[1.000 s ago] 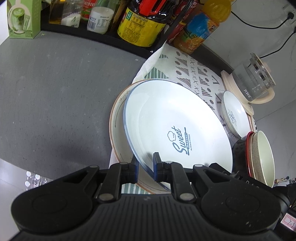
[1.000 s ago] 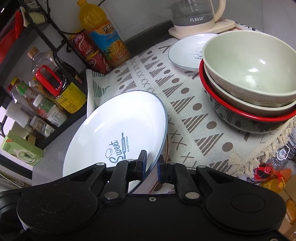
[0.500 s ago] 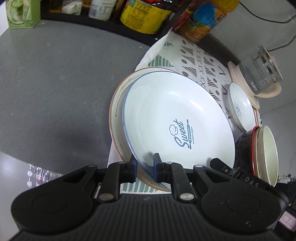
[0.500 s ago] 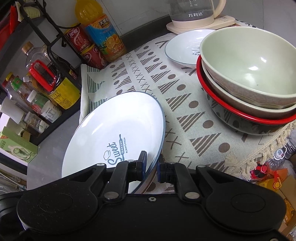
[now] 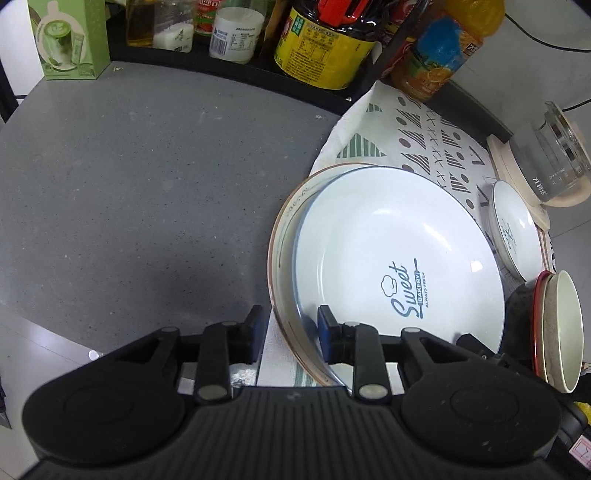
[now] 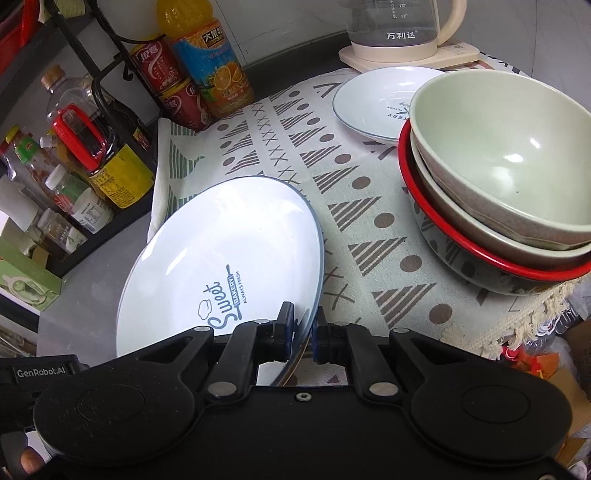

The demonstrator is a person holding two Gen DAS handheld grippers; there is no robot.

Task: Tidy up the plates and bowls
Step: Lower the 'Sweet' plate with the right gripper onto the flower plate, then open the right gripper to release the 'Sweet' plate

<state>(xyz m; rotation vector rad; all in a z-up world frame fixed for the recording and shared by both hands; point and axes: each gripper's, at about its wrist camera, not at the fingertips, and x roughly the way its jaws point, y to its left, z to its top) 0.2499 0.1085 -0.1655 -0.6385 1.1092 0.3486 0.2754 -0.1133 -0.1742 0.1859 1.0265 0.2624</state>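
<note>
A large white "Sweet Bakery" plate [image 5: 388, 251] [image 6: 221, 258] lies on a brown-rimmed plate [image 5: 284, 236] on the patterned cloth. My left gripper [image 5: 290, 332] is open, its jaws standing on either side of the near rims of both plates. My right gripper [image 6: 303, 334] is shut on the white plate's near rim. A small white plate [image 5: 515, 236] [image 6: 376, 99] lies farther back. A stack of bowls [image 6: 498, 184] [image 5: 554, 328], pale green on top and red-rimmed below, stands at the right.
A glass kettle [image 6: 402, 29] [image 5: 554, 162] on a cream base stands at the back. Bottles and cans [image 6: 195, 70] and a black rack with sauce bottles [image 5: 325, 40] line the back. Grey countertop [image 5: 140, 192] lies left of the cloth [image 6: 369, 229].
My left gripper has opened and let go of the white plate's rim. The plate has settled lower onto the brown-rimmed plate. My right gripper still holds it.
</note>
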